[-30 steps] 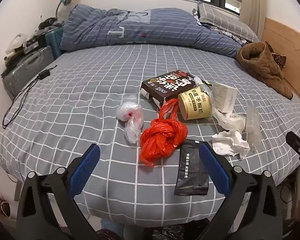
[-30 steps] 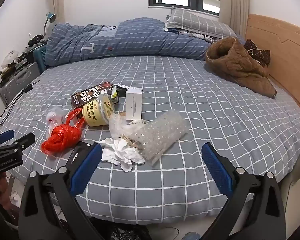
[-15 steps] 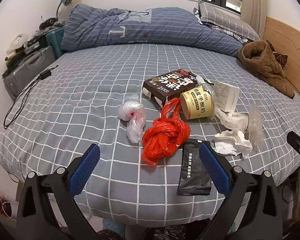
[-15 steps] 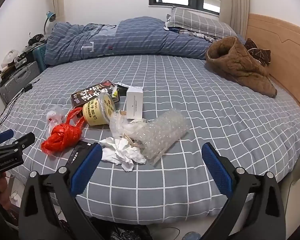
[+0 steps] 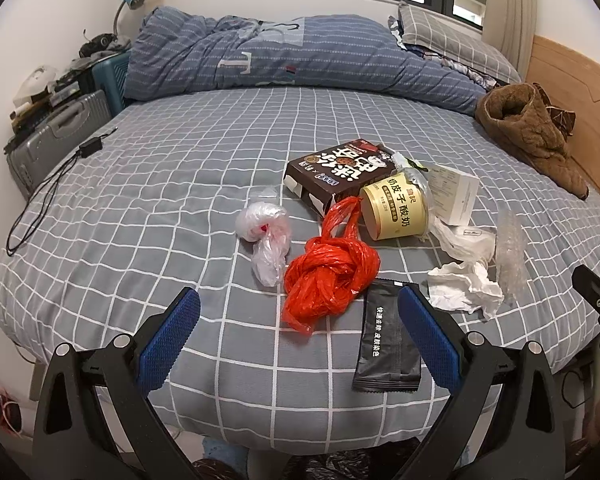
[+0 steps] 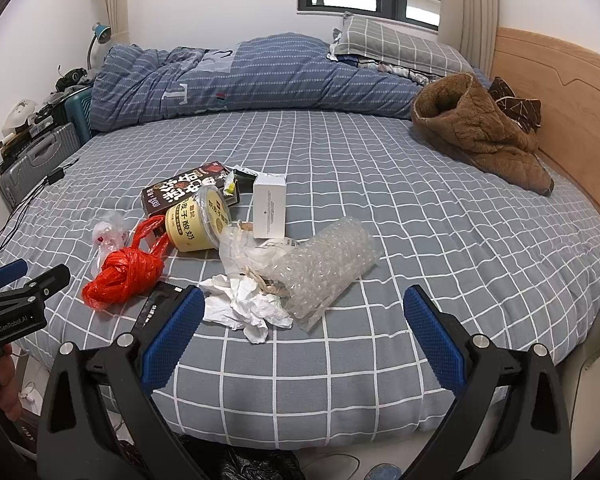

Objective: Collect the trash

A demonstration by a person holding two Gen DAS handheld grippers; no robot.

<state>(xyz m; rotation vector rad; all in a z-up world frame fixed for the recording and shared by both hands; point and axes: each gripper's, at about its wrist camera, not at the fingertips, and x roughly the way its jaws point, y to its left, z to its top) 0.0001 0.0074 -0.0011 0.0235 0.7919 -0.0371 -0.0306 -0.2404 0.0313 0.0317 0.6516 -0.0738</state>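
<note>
Trash lies in a cluster on the grey checked bed [image 5: 180, 184]: a knotted red plastic bag [image 5: 328, 272], a clear plastic bag [image 5: 266, 236], a black sachet [image 5: 386, 344], a yellow yoghurt tub [image 5: 394, 212], a dark brown box [image 5: 340, 172], a white box [image 6: 270, 210], crumpled white tissue [image 6: 244, 308] and bubble wrap [image 6: 324, 268]. My left gripper [image 5: 298, 332] is open and empty, just short of the red bag and sachet. My right gripper [image 6: 300, 332] is open and empty, in front of the tissue and bubble wrap.
A rolled blue striped duvet [image 5: 284, 56] and pillows lie at the bed's far end. A brown fleece garment [image 6: 480, 132] sits by the wooden headboard [image 6: 560, 112]. A grey suitcase [image 5: 56, 136] and a charger cable [image 5: 52, 188] are at the left. Black bags show on the floor below.
Both grippers have drifted slightly forward toward the trash; the pile sits a little nearer in both views. Both stay open and nothing was picked up.
</note>
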